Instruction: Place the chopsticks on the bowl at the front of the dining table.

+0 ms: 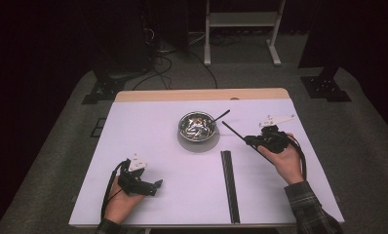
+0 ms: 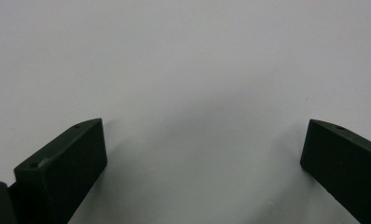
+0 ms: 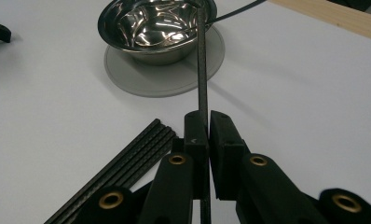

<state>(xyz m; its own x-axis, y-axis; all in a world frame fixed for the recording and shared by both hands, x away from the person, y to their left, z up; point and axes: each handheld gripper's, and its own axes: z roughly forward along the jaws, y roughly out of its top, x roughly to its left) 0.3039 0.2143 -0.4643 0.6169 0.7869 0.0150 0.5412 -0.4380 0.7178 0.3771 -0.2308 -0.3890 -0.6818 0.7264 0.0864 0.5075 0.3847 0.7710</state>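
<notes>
A steel bowl stands on a round grey mat at mid-table. One thin black stick leans in the bowl, its end poking out over the far rim. My right gripper is shut on a second black stick, whose tip points at the bowl's rim. A bundle of several black sticks lies on the table in front of the bowl. My left gripper rests low over bare table at the front left, jaws wide apart with nothing between them.
The table top is white with a wooden strip along its far edge. Beyond it are a white metal stand and cables on a grey floor. The stick bundle runs toward the table's front edge.
</notes>
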